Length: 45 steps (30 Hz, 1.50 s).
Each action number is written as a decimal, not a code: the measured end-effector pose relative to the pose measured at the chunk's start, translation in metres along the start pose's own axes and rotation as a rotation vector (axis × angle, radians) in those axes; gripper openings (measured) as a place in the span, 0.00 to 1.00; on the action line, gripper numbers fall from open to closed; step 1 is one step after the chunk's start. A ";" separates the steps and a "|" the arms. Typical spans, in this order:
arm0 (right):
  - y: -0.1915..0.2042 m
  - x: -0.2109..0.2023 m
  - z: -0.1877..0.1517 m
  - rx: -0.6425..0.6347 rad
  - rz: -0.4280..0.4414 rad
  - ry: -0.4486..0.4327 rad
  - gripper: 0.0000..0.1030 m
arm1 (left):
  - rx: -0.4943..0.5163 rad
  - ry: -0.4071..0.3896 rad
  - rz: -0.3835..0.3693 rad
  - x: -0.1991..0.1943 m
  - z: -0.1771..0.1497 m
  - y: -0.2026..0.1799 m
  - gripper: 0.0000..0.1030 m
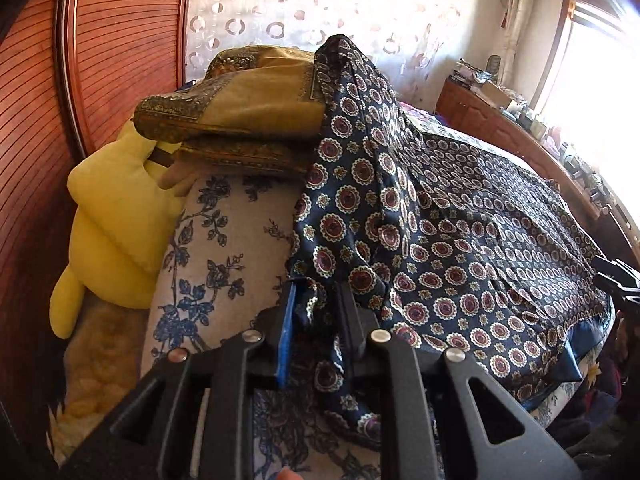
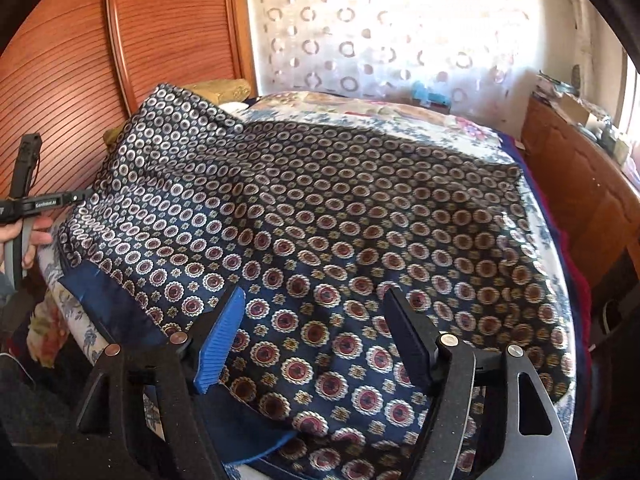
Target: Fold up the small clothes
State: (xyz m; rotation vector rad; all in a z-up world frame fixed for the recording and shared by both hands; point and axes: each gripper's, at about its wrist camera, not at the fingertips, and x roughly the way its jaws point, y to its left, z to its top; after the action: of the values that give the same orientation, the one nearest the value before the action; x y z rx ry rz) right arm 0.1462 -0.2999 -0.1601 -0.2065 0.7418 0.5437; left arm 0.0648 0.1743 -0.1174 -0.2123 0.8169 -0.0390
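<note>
A navy cloth (image 2: pixel 320 216) printed with small red and white medallions is spread across a bed (image 2: pixel 400 108) covered in blue-flowered bedding. One side of the cloth is draped up against a stack of folded mustard-gold fabric (image 1: pixel 240 108) at the head of the bed, beside a yellow plush toy (image 1: pixel 112 216) and a slatted wooden headboard (image 1: pixel 40 120).

In the left wrist view, the left tongs (image 1: pixel 316 304) are seen closed on a bunched fold of the navy cloth at its near left edge; the fabric is pinched between the blue pad and the black one. In the right wrist view, the right tongs (image 2: pixel 316 320) are held wide open just above the near part of the cloth, with nothing gripped; patterned fabric lies flat beneath the gap. At the left border of that view, a hand (image 2: pixel 28 236) is seen holding the other tool.

The step in hand is judged to be the gathering of the near edge for a fold. It would be done well if a matching piece of edge were taken by the right tongs, level with the left grip, so that the hem is lifted evenly. Only one layer should be pinched. The slippery-looking cloth may slide, so a firm closure before any lift is advised, and the raised far side should be drawn flat and away from the gold stack.
</note>
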 end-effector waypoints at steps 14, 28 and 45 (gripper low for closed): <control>-0.001 0.020 -0.010 0.010 0.013 0.039 0.74 | 0.052 0.030 0.058 0.008 0.006 -0.010 0.18; -0.002 0.019 -0.011 0.023 0.020 0.018 0.74 | -0.004 0.087 -0.125 0.010 0.011 -0.013 0.03; -0.037 -0.012 -0.017 0.118 0.000 -0.037 0.74 | 0.207 -0.094 -0.350 -0.040 0.074 -0.144 0.00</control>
State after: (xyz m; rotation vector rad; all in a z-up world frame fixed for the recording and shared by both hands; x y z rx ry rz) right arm 0.1487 -0.3425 -0.1644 -0.0862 0.7355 0.5007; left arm 0.0984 0.0511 -0.0102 -0.1579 0.6692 -0.4383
